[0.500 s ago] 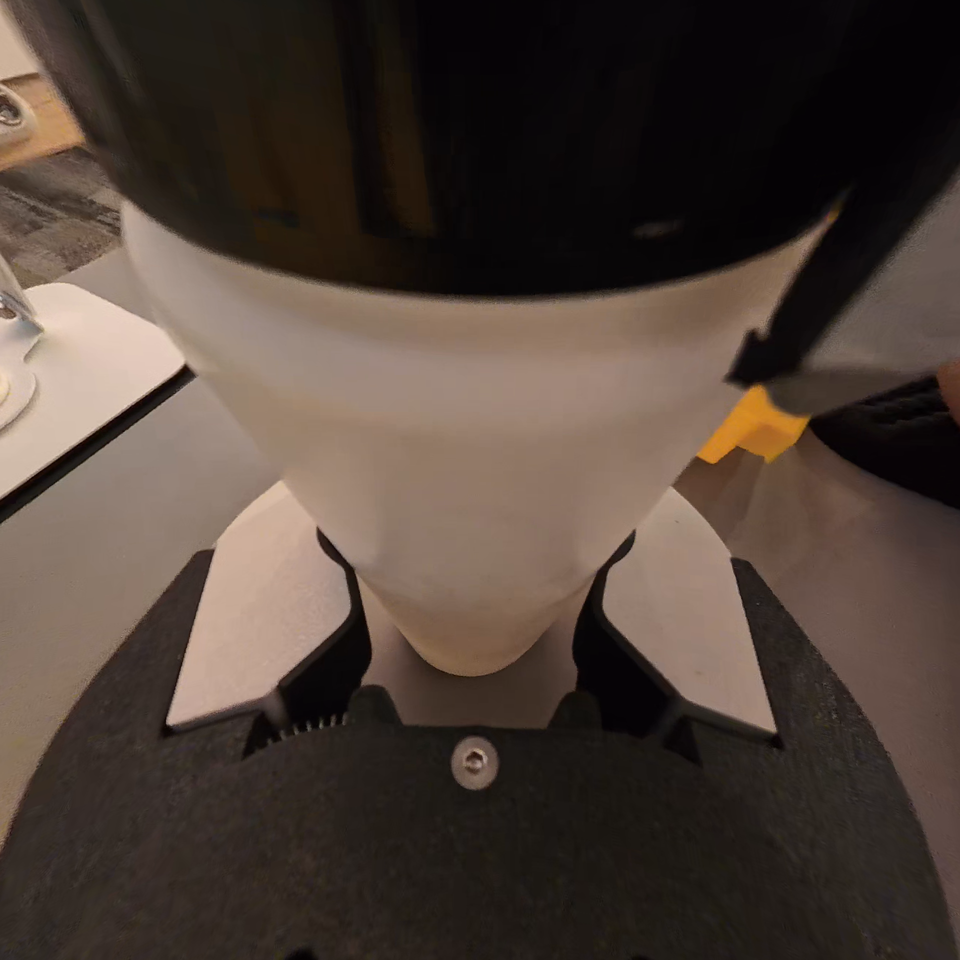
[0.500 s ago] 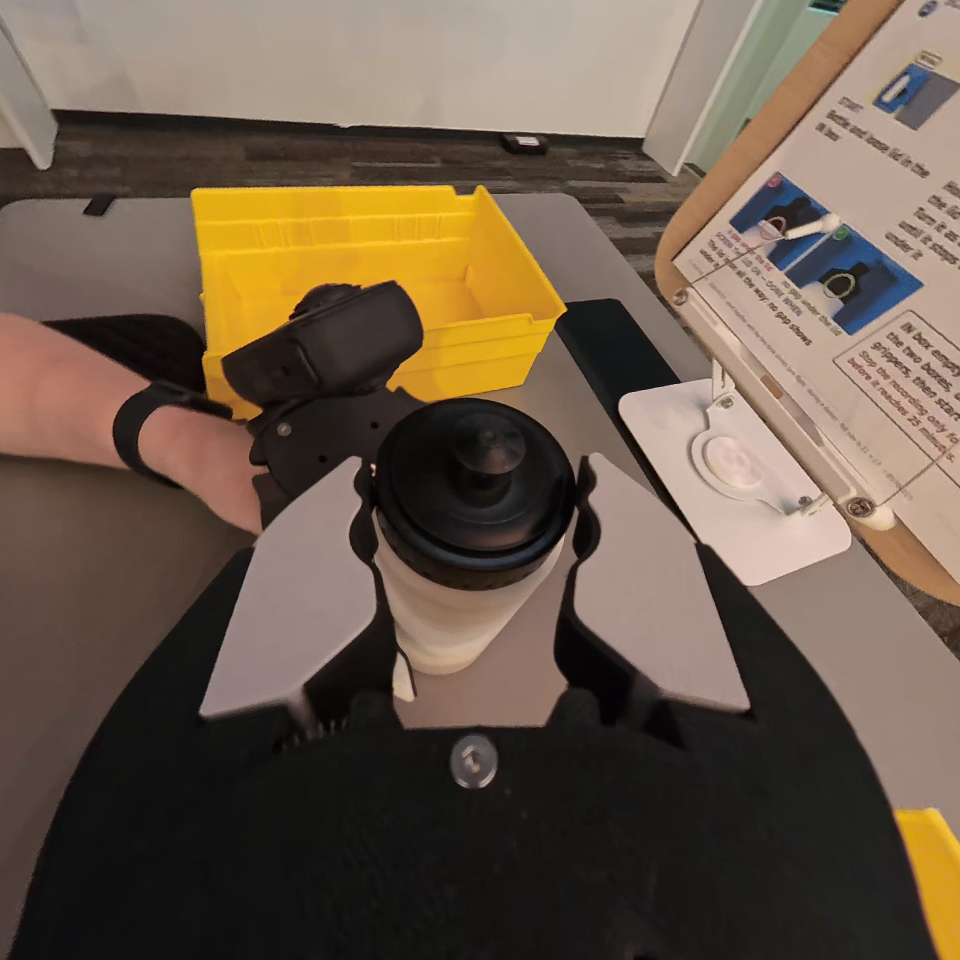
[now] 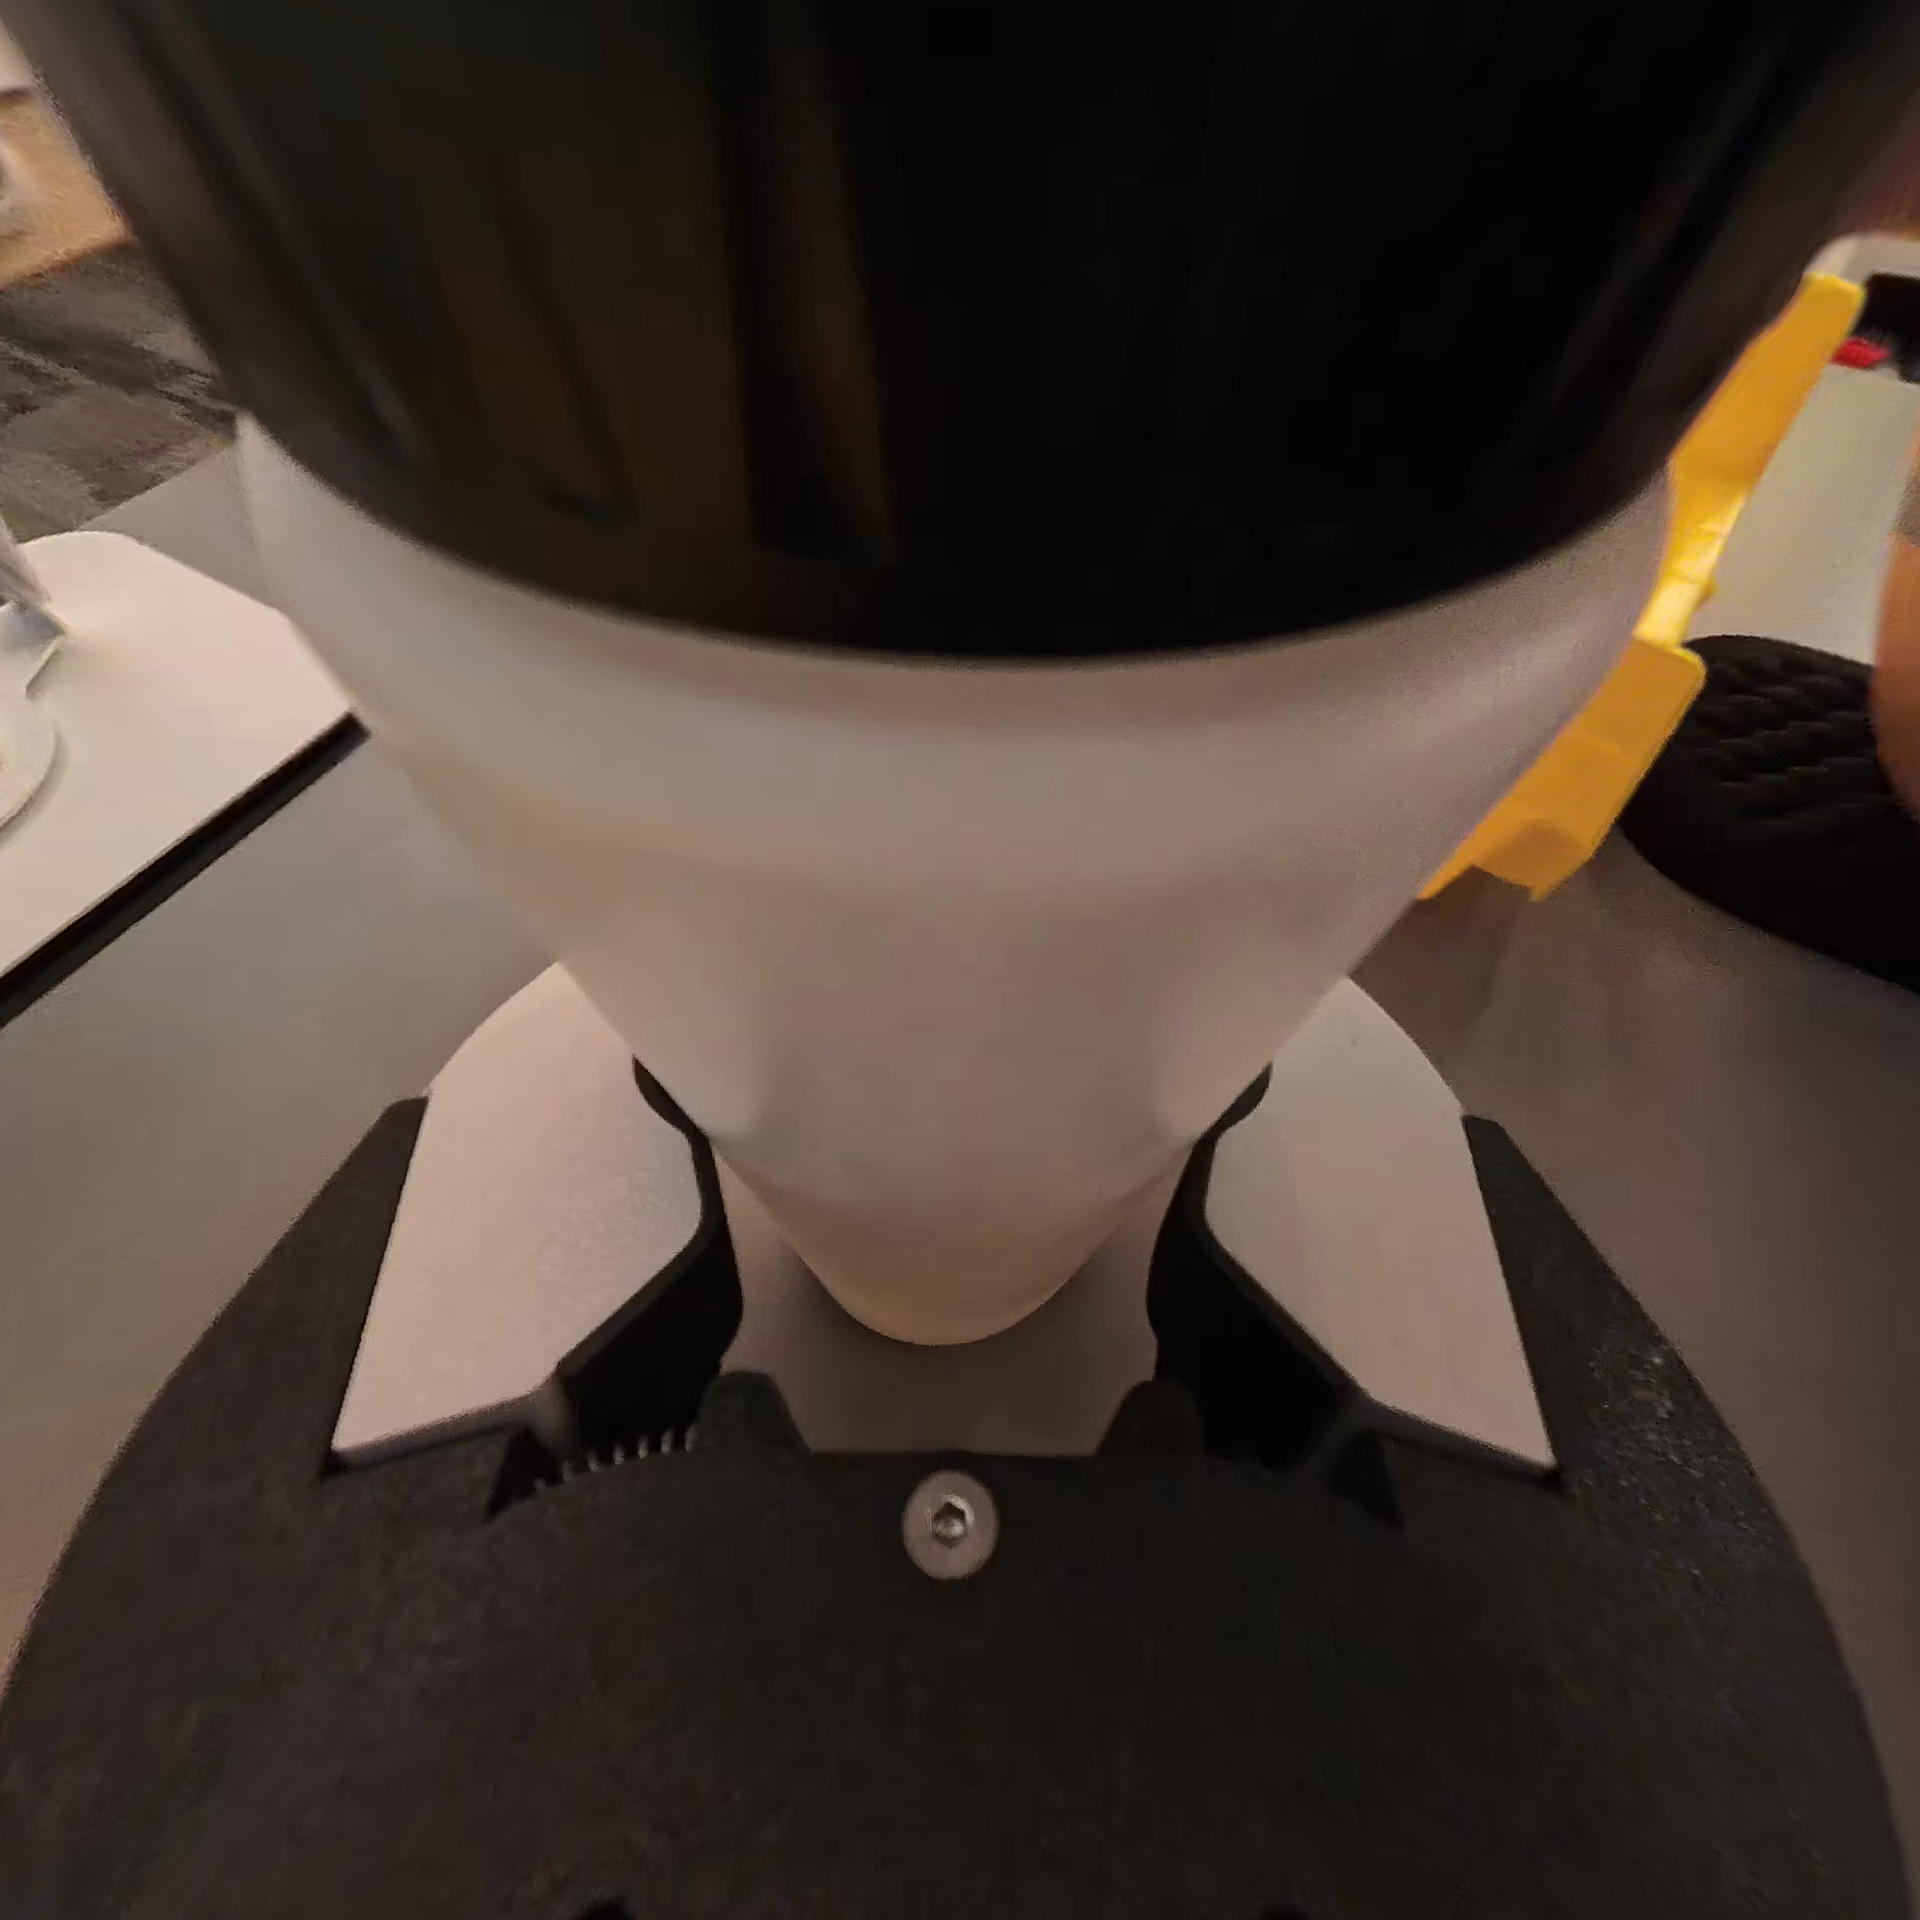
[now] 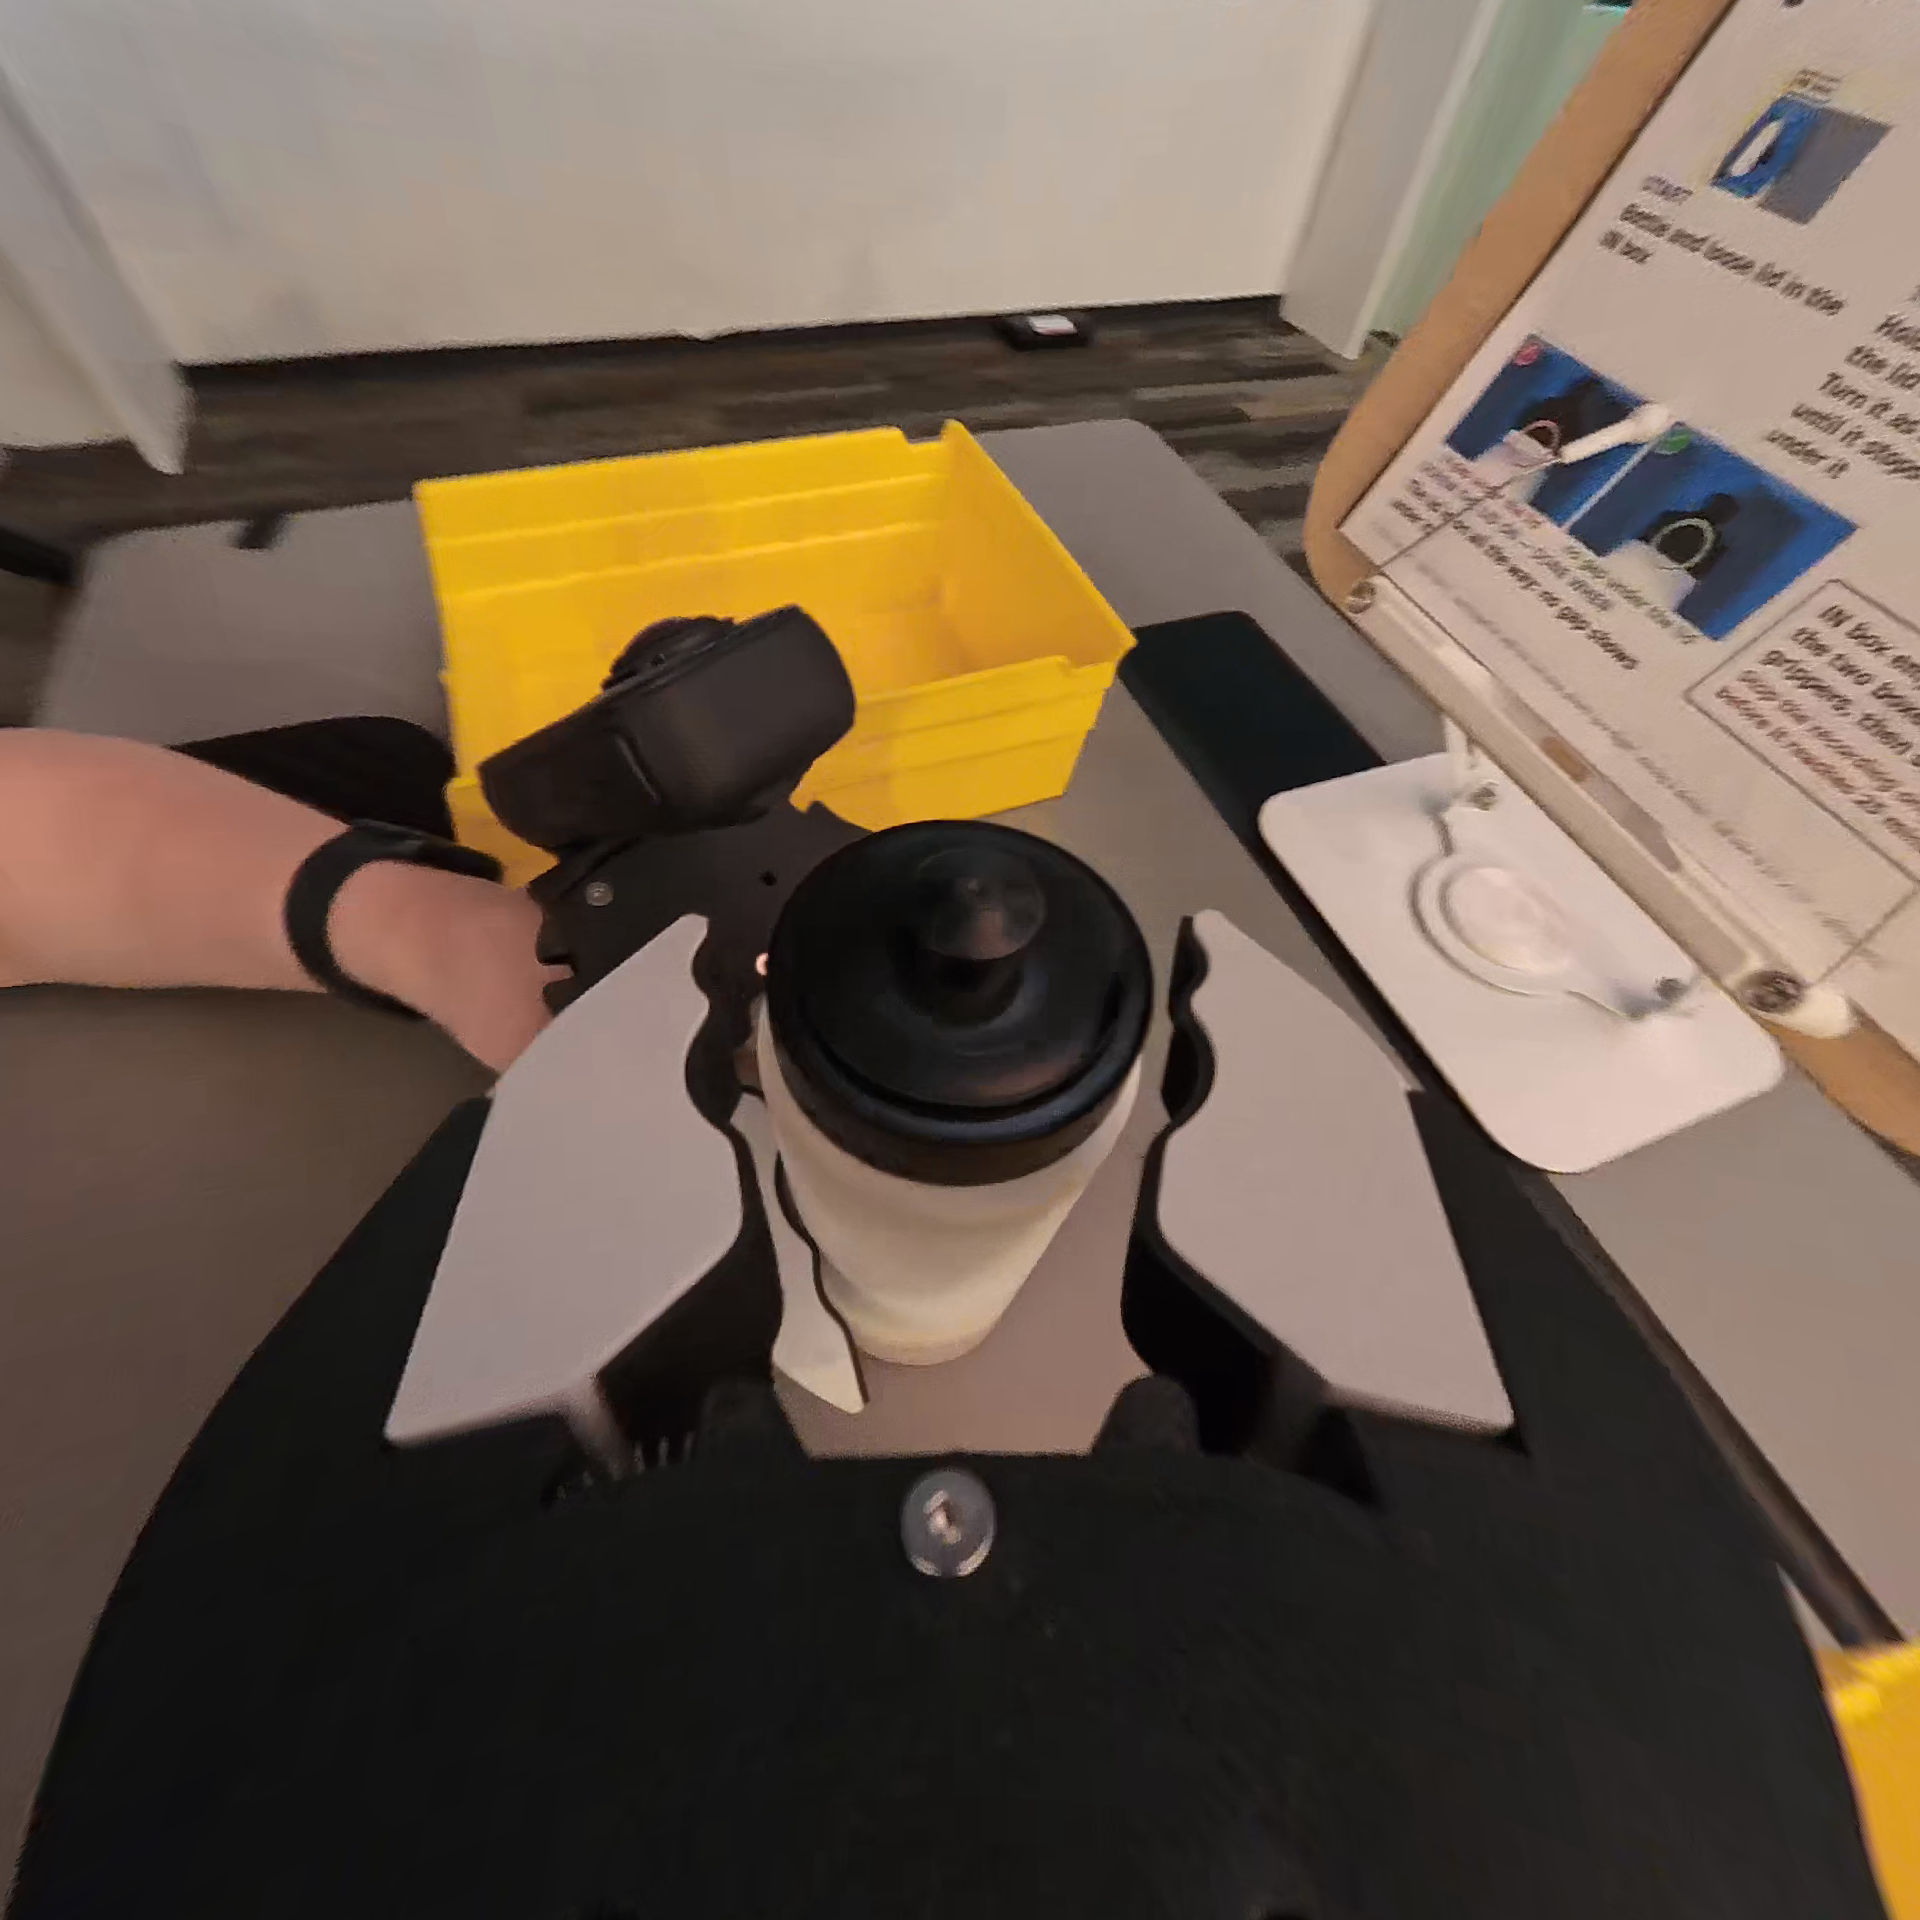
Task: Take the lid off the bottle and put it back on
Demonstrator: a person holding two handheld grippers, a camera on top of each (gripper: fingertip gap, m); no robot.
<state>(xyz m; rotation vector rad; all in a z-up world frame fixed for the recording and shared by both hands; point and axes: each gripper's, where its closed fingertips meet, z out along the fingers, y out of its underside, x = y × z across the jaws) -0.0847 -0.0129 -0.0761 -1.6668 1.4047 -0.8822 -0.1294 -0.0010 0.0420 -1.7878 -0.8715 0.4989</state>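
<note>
While my left gripper [image 3: 951, 1195] squeezes the white plastic bottle [image 3: 935, 935] so it can't spin, my right gripper [image 4: 951, 1049] waits wide open around its round black lid [image 4: 961, 997], touching nothing.

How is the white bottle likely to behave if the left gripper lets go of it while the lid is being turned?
The bottle looks tall and narrow, with a wide black lid on top, so it may tip easily. Its smooth round body would probably spin with the lid or roll if it fell. The left gripper clamps it low, leaving leverage above.
</note>
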